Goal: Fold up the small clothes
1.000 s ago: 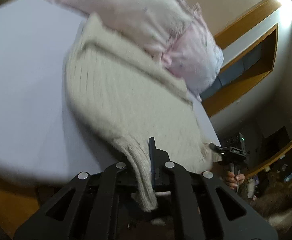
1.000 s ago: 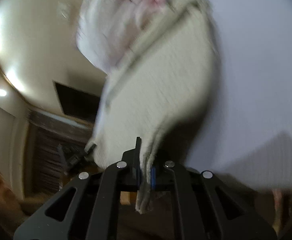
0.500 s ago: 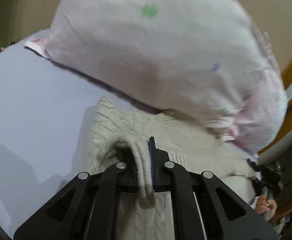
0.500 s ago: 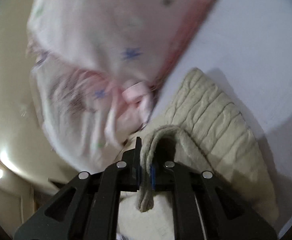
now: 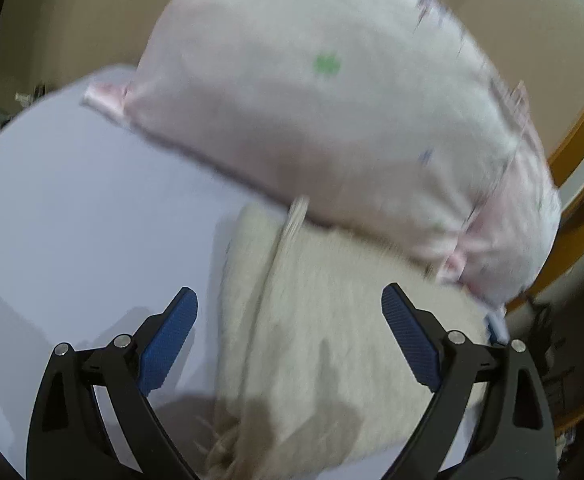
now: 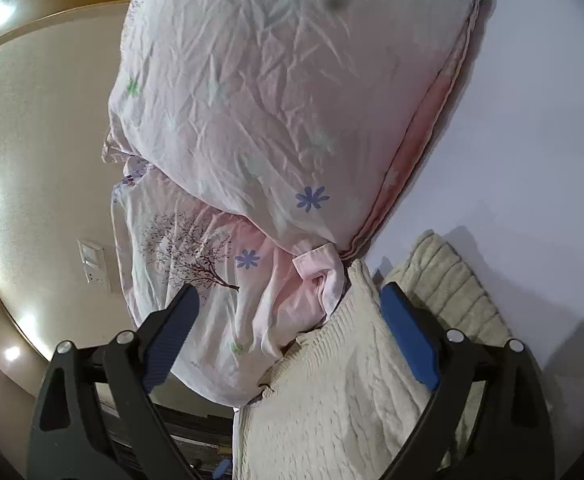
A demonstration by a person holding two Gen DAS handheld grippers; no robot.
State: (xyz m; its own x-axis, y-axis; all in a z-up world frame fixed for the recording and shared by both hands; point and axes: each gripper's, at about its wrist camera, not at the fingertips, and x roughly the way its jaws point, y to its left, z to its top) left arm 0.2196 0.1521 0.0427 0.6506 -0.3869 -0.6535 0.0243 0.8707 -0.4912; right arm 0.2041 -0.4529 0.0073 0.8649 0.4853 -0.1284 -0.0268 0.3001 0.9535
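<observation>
Both grippers are hanging spread wide over the sweater (image 5: 332, 344), pinching nothing. The left gripper (image 5: 289, 340) is hovering above the folded knit with its blue pads either side of it; the right gripper (image 6: 287, 338) is doing the same, one pad over the knit and the other in front of the pillow (image 6: 275, 100).

The sweater is lying folded on the bed (image 5: 71, 208), its far edge tucked against the pillow and partly under the pillow's corner, with a ribbed layer (image 6: 452, 280) showing beneath the top layer.

The fold is looking loose. A risk is that the next pinch is catching only the top layer, so the stack is sliding apart. Another is a pad snagging the pillowcase (image 6: 320, 276) touching the knit and dragging it along. The left view is blurred, so exact edge alignment is hard to judge.
</observation>
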